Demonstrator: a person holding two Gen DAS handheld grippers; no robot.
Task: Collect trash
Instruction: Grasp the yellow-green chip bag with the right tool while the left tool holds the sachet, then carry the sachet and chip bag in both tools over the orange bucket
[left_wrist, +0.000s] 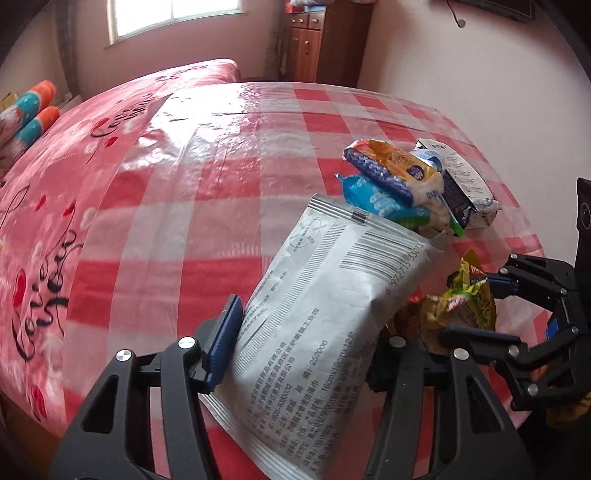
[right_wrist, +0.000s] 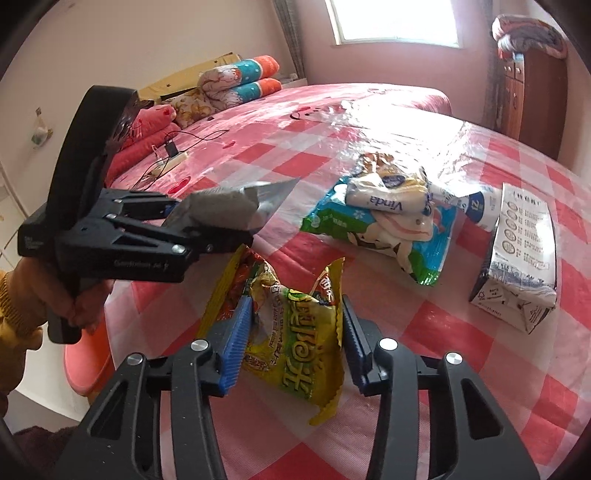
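My left gripper (left_wrist: 295, 332) is shut on a white wet-wipe packet (left_wrist: 332, 314) and holds it above the checked table. It shows from the side in the right wrist view (right_wrist: 218, 236), with the packet (right_wrist: 236, 206) sticking out. My right gripper (right_wrist: 295, 332) stands around a crumpled yellow noodle wrapper (right_wrist: 295, 332) lying on the table, its blue pads on either side and wider than the wrapper. In the left wrist view that gripper (left_wrist: 469, 306) and the wrapper (left_wrist: 465, 302) are at the right. A pile of wrappers (right_wrist: 384, 221) and a milk carton (right_wrist: 517, 266) lie further back.
The table has a red and white checked plastic cloth (left_wrist: 221, 206). A pink bed (right_wrist: 332, 103) with pillows (right_wrist: 240, 81) lies behind it. A phone charger and cable (right_wrist: 171, 151) lie on the bed. A wooden cabinet (left_wrist: 314, 40) stands by the window.
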